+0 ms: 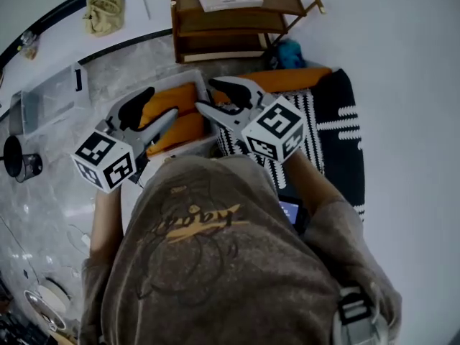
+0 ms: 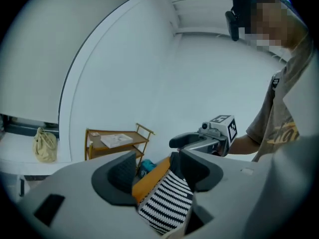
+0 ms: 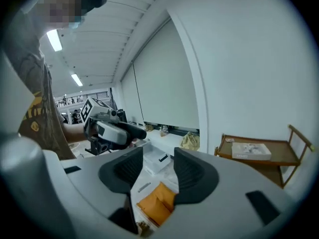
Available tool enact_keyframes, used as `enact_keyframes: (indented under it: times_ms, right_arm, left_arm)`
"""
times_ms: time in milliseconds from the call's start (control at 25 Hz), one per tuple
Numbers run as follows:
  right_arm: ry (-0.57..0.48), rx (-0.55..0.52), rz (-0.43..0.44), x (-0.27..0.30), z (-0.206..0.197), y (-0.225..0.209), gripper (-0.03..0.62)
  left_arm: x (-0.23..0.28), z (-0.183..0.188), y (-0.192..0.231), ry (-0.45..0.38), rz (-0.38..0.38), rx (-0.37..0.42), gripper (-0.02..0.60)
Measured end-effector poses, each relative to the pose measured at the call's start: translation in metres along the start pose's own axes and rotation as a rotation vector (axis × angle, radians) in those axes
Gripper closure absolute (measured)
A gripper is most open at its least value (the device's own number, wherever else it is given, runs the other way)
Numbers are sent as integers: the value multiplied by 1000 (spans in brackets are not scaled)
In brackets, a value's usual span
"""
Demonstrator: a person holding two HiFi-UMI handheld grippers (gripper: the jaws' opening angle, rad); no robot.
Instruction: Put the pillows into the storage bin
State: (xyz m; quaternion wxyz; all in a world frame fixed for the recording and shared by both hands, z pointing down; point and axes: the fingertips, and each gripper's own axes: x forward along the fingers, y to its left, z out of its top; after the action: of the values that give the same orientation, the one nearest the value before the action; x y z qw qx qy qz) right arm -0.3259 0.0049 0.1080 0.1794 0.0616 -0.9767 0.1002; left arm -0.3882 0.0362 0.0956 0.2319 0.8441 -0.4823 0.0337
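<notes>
Beyond the person's shirt [image 1: 215, 264], the left gripper [image 1: 164, 100], jaws wide, and right gripper [image 1: 205, 95], jaws narrower, hover empty over the storage bin [image 1: 194, 144] holding orange pillows [image 1: 188, 126], so a shallow pinch on the striped pillow [image 1: 310, 113] lying just right of it may slip and drop it short.

The bin [image 1: 192, 146] is nearly filled by orange pillows [image 1: 176, 95]; a wooden shelf [image 1: 230, 20] stands close behind it; a striped pillow [image 1: 327, 113] lies against its right side; the left gripper [image 1: 159, 103] and right gripper [image 1: 206, 96], both with jaws apart, crowd each other above the opening; a lid [image 1: 50, 95] lies to the left.
</notes>
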Motion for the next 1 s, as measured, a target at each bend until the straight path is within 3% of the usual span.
enact_keyframes:
  times_ms: [120,240,480,640,1000]
  right_arm:
    - [-14,-77,-38,-8,3,2,468]
    - [-55,-54,-47,-15,6,6,580]
    - [-122,-62,-113,-23,-2,4,592]
    - [-213,6,-155,-23,-21,-5,592]
    - [-238,49,-205,-11,-59,-24,591]
  left_arm:
    - [3,10,-5,-45,34,15,439]
    - [1,12,-6,-76,75,43,564]
    - [-11,6,1,-169,143,65,577]
    - [-11,-6,10,-227,174,56,577]
    - [-4,-44,25,-227,196,103,577]
